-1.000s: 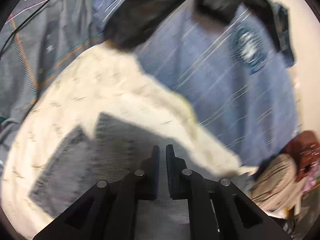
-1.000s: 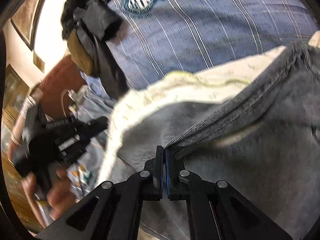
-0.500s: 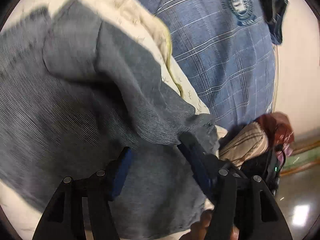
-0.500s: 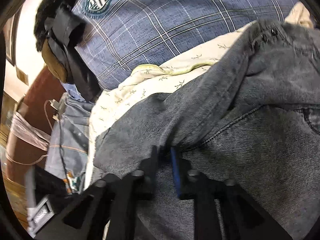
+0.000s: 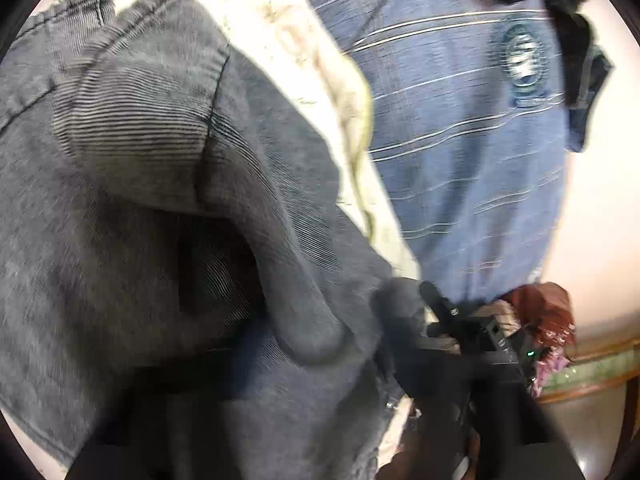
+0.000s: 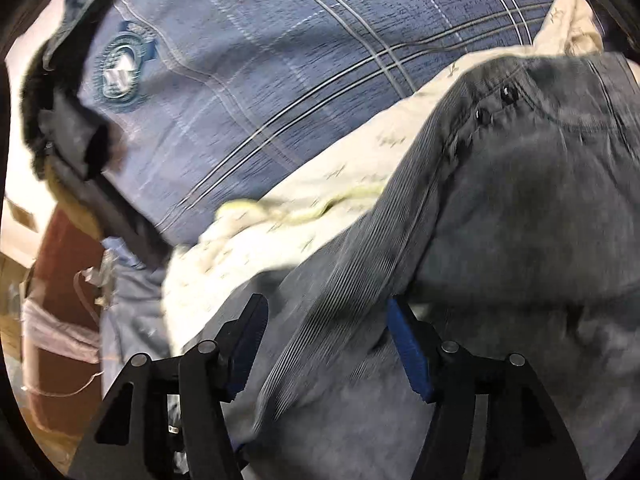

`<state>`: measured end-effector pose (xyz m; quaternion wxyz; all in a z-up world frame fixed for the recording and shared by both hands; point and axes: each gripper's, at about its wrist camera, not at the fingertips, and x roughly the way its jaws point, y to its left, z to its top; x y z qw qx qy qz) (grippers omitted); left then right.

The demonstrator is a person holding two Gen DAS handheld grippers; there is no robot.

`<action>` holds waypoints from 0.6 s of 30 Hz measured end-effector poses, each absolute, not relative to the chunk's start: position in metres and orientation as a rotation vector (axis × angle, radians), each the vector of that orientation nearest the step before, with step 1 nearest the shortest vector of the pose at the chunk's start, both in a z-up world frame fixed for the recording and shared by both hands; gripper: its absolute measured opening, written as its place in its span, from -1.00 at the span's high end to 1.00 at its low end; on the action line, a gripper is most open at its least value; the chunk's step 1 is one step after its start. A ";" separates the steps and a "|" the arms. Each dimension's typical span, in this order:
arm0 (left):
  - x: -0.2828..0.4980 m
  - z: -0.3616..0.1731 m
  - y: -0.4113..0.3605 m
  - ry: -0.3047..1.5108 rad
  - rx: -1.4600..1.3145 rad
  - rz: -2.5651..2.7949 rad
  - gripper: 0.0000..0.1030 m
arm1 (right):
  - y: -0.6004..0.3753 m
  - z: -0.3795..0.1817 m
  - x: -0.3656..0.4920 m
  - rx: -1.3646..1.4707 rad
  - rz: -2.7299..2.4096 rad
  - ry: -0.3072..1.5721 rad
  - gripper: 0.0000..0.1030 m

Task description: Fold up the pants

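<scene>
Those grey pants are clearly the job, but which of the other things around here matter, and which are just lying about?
Part of the job:
- pants
- right gripper, open, waistband between its fingers
- cream sheet underneath

Just lying about:
- blue checked cloth
- dark red bundle

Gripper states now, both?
Left gripper: shut, hidden under pants; grip cannot be told.
Right gripper: open, jaws just opening, pants fold between, not pinched.

The grey pants (image 6: 520, 208) lie bunched on a cream leaf-print sheet (image 6: 256, 256).
</scene>
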<state>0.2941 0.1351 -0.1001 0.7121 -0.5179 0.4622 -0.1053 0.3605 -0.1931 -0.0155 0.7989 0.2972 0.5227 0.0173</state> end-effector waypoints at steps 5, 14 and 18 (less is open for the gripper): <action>0.298 -0.058 0.142 0.903 -1.016 -0.209 0.94 | -0.201 -0.021 0.373 0.642 0.093 1.171 0.88; 0.263 0.008 0.186 0.860 -0.823 -0.291 0.83 | -0.174 0.040 0.251 0.598 0.225 0.960 0.89; 0.248 -0.009 0.188 0.974 -0.675 -0.166 0.80 | -0.155 -0.013 0.217 0.558 0.222 1.059 0.89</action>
